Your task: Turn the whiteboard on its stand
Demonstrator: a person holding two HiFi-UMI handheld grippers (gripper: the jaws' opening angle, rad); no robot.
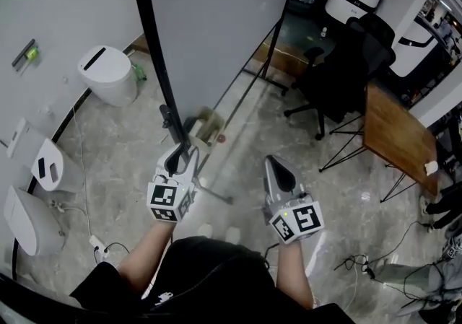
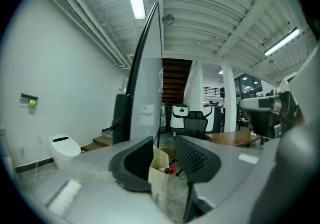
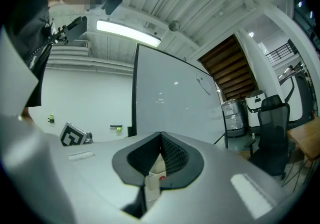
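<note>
- evidently the reach-in step: the left gripper [image 1: 175, 159], jaws apart with nothing pressed between them, sits just short of the near edge of the tall, black-framed whiteboard [image 1: 216, 27], which stands upright on the grey marble floor [image 1: 130, 143]
- next, i judge, those jaws must close on the frame edge, then swing it round
- the right gripper [image 1: 279, 168] hangs beside it, jaws together, empty
- only the left gripper view shows the board edge-on; only the head view shows the stand's black legs [image 1: 268, 63]

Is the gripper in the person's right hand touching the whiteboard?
Apart. The head view shows bare floor between the right gripper and the whiteboard. The right gripper view shows the board standing well beyond its closed jaws.
</note>
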